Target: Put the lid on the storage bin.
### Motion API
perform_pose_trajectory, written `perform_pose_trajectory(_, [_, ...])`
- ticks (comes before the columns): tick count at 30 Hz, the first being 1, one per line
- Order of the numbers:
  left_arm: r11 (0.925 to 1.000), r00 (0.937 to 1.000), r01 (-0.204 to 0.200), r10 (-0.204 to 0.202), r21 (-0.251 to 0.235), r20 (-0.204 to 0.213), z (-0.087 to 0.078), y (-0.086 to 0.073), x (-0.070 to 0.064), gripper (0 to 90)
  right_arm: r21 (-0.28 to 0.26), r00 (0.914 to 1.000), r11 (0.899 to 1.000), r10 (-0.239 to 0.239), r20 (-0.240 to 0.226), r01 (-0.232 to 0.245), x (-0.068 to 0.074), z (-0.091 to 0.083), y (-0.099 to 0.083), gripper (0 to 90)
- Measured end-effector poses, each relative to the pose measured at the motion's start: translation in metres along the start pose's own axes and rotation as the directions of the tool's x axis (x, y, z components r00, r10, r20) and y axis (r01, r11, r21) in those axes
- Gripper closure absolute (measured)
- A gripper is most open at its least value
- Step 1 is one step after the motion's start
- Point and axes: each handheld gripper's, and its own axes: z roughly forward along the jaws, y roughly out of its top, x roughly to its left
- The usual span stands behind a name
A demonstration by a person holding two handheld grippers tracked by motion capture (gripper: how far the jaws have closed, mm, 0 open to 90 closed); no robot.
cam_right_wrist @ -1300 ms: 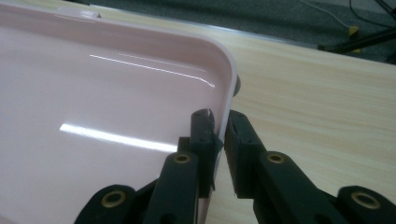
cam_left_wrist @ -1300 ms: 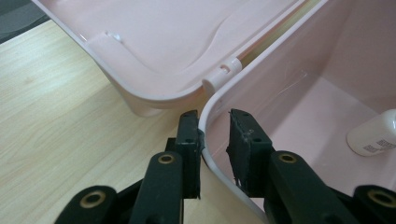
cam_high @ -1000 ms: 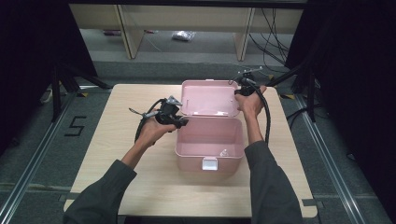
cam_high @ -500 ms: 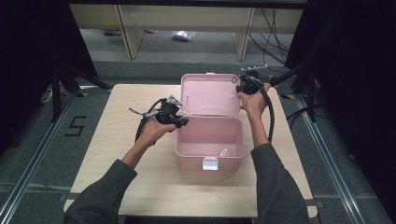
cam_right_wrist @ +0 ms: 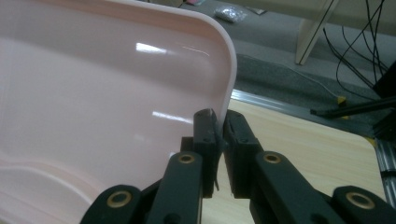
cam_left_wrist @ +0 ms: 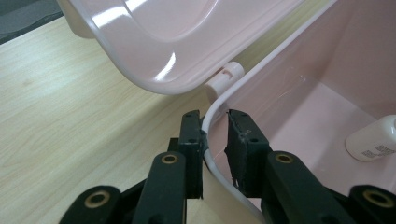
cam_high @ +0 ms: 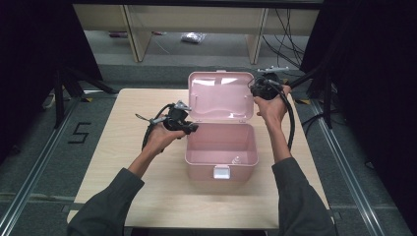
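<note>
The pink box [cam_high: 221, 147] on the table [cam_high: 123, 147] is standing with its lid [cam_high: 221, 96] raised further; right gripper [cam_right_wrist: 220, 123] fingers are clamping its edge, left gripper [cam_left_wrist: 215, 135] fingers are straddling the box rim, slightly apart.

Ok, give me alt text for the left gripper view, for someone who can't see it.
The left gripper straddles the white rim of an open pink box, one of its fingers outside. The raised lid arches above, and a small white bottle lies inside.
</note>
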Motion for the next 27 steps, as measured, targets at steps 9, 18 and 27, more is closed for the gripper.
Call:
perform_pose_trajectory(9, [0.9999, 0.9999, -0.008, 0.008, -0.008, -0.007, 0.0, -0.001, -0.001, 75.6, -0.037, 0.9995, 0.999, -0.026, -0.021, 0.025, 0.001, -0.016, -0.002, 85.1])
perform_pose_trajectory(18, [0.9997, 0.9998, 0.003, -0.003, -0.023, -0.017, -0.001, -0.003, -0.001, 75.4, -0.068, 0.9989, 0.997, -0.04, -0.026, 0.038, 0.006, -0.032, -0.004, 85.7])
perform_pose_trajectory(27, [0.9994, 0.9998, 0.007, -0.008, -0.034, -0.017, -0.001, -0.005, -0.001, 75.3, -0.099, 0.9985, 0.994, -0.04, -0.037, 0.036, 0.008, -0.042, -0.009, 86.2])
